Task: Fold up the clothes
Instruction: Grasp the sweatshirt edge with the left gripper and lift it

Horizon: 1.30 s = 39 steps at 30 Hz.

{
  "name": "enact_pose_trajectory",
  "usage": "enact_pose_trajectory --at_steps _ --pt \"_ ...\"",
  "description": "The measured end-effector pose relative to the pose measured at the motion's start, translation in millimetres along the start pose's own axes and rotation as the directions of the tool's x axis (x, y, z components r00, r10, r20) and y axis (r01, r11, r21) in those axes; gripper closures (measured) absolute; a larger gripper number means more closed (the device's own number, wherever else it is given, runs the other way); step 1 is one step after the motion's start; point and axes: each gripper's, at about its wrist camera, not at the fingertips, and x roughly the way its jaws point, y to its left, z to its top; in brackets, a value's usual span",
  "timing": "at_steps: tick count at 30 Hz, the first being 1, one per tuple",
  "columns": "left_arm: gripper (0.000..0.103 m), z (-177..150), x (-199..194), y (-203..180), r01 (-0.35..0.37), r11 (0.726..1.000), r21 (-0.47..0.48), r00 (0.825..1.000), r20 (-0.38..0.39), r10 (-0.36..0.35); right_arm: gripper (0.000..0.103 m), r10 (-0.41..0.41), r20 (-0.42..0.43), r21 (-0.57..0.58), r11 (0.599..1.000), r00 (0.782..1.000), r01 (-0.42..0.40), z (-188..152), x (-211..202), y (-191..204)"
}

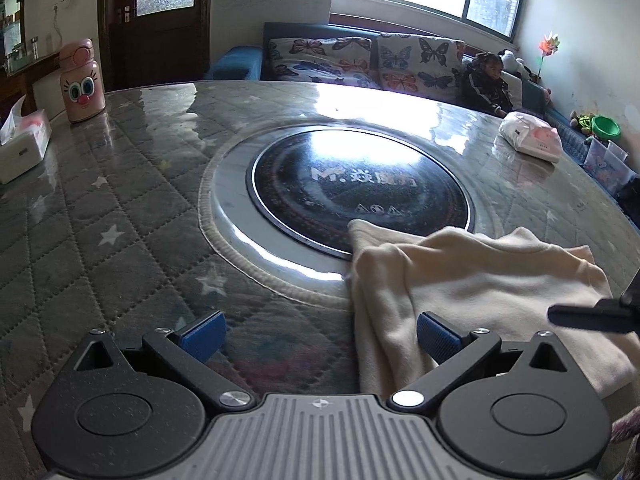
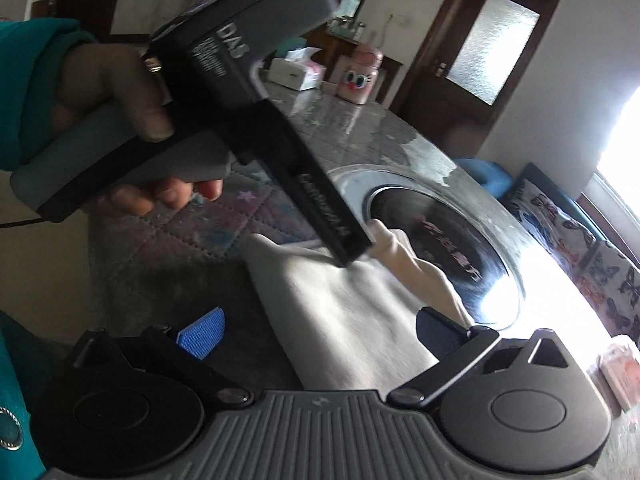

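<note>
- Clearly the garment (image 1: 480,280) is soft, light, cream knit cloth: it lies partly folded on the bench (image 1: 120,208), its far corner draped over the rim of the hob (image 1: 360,184).
- It should bend anywhere and hold no shape, so lift it by two points or it will sag.
- Left hand-held gripper (image 1: 320,336) has its jaws spread wide and holds nothing; one pad sits over the cloth's near edge, nearest the hob's rim.
- Right hand-held gripper (image 2: 320,332) is also wide and empty above the cloth.
- Best hold, I judge: the doubled near edge, pinching all layers; the glossy bench may let it slide.
- Motion blur in the right view hides the seams.
</note>
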Motion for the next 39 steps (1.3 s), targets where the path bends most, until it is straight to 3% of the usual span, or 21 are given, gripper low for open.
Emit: enact_pose_trajectory --at_steps 5,10,12,16,17,18,23,30,37,39 --pt "0.000 6 1 15 0.005 0.998 -0.059 1.000 -0.001 -0.005 0.011 0.016 -0.011 -0.008 1.000 1.000 -0.017 6 6 1" --pt "0.000 11 0 30 0.064 0.985 -0.157 0.998 -0.010 -0.067 0.025 0.038 -0.022 -0.033 0.999 0.999 -0.039 12 11 8" --pt "0.000 11 -1 32 0.078 0.981 -0.177 0.997 -0.010 -0.081 0.039 0.041 -0.028 -0.053 0.998 0.999 -0.042 14 14 12" --pt "0.000 11 -2 34 0.101 0.971 -0.218 0.994 -0.014 -0.107 0.052 0.030 -0.037 -0.089 0.995 0.999 -0.033 15 18 19" --pt "0.000 11 -2 35 0.114 0.965 -0.235 0.993 -0.015 -0.121 0.059 0.031 -0.040 -0.087 0.996 0.999 -0.035 16 18 19" --pt "0.000 10 -3 36 0.126 0.959 -0.252 0.991 -0.016 -0.135 0.066 0.034 -0.042 -0.082 0.996 0.999 -0.037 16 18 20" --pt "0.000 11 -3 38 0.183 0.927 -0.328 0.980 -0.018 -0.200 0.082 0.060 -0.021 0.003 0.998 0.998 -0.060 19 14 8" --pt "0.000 13 2 33 0.262 0.871 -0.416 0.954 -0.027 -0.300 0.086 0.094 0.054 0.197 0.975 0.994 -0.103 17 -8 -27" --pt "0.001 16 14 24 0.327 0.800 -0.503 0.918 -0.032 -0.395 0.088 0.108 0.112 0.240 0.962 0.988 -0.133 7 -23 -40" --pt "0.010 15 16 24 0.346 0.778 -0.525 0.906 -0.029 -0.423 0.088 0.113 0.126 0.245 0.959 0.986 -0.141 4 -27 -42"
